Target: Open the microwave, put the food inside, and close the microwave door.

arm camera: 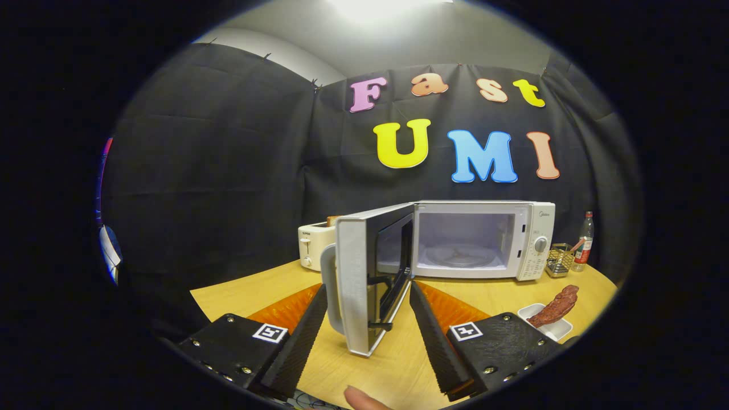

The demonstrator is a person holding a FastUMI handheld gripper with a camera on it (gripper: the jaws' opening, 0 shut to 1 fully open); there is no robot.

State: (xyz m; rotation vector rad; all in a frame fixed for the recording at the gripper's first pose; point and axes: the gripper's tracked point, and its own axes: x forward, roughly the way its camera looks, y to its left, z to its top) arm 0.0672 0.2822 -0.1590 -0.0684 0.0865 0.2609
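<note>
1. Right now the microwave sits on the wooden table with its door swung wide open toward the gripper.
2. The gripper has its two fingers spread apart, one on each side of the door's free edge and grey handle. I cannot tell if they touch the door, and they are not squeezing it.
3. Inside the microwave you can see the round glass plate.
4. A small word is printed near the top of the knob panel, but it is too tiny to read.
5. The food, a long brown piece, lies in a small white dish on the table, beside the right finger.
6. A white toaster stands behind the door.
7. A wire basket and a bottle with a red label stand just beside the microwave.
8. A fingertip pokes in below the fingers.
</note>
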